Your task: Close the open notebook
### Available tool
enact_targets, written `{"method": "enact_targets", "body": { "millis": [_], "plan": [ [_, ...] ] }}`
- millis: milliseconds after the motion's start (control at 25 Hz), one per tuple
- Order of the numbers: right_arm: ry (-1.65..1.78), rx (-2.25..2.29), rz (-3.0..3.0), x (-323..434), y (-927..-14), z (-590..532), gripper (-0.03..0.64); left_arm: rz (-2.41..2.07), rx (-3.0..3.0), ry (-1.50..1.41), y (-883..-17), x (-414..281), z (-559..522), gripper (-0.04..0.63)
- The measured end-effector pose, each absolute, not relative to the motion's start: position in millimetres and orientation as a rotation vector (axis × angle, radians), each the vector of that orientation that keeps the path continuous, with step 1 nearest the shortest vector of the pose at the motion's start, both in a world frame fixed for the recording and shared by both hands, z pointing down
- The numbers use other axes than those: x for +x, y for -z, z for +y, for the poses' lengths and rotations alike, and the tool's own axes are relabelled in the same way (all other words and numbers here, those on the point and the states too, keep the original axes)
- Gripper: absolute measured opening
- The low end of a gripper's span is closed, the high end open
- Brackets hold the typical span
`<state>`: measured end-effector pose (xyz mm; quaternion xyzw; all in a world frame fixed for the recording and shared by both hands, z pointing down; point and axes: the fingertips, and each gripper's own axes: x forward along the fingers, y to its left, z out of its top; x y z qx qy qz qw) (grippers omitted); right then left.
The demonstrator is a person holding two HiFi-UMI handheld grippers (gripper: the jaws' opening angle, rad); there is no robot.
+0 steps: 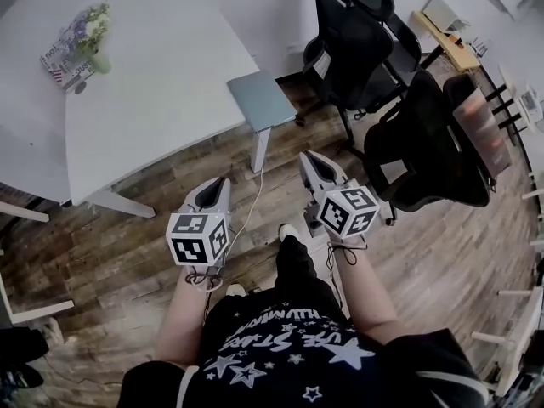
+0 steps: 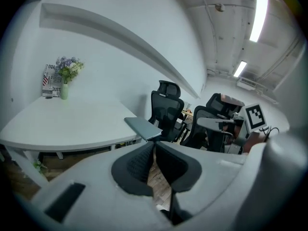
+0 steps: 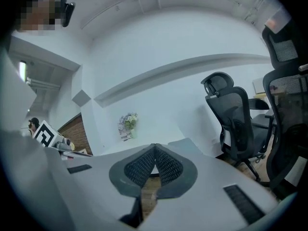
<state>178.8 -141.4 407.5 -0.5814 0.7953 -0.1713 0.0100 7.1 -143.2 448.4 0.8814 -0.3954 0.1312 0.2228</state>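
Note:
The grey-green notebook (image 1: 262, 100) lies flat with its cover down on the near right corner of the white table (image 1: 153, 83). It also shows in the left gripper view as the notebook (image 2: 143, 127) and in the right gripper view as the notebook (image 3: 186, 144). Both grippers hang over the wooden floor, well short of the table. My left gripper (image 1: 221, 182) is shut with nothing in it, jaw tips meeting (image 2: 154, 144). My right gripper (image 1: 309, 156) is likewise shut and empty (image 3: 154, 146).
A vase of flowers (image 1: 95, 37) and a printed box stand at the table's far left. Two black office chairs (image 1: 355, 41) (image 1: 429, 147) stand to the right of the table. A white cable (image 1: 252, 202) runs down the table leg to the floor.

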Motion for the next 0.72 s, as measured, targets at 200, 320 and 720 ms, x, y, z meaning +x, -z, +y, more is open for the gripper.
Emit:
{"method": "enact_targets", "body": {
  "millis": [200, 320, 720],
  "plan": [
    [0.496, -1.833, 2.481, 133.8, -406.2, -107.1, 0.002, -1.110, 2.445, -0.339, -445.4, -46.6, -108.5, 0.030],
    [0.497, -1.849, 2.474, 105.4, -407.9, -83.7, 0.002, -1.103, 2.449, -0.346, -445.3, -74.4, -87.3, 0.029],
    [0.520, -1.917, 2.460, 51.9, -418.7, 5.9, 0.002, -0.967, 2.470, -0.370, -458.2, -109.3, -11.8, 0.029]
  ]
}}
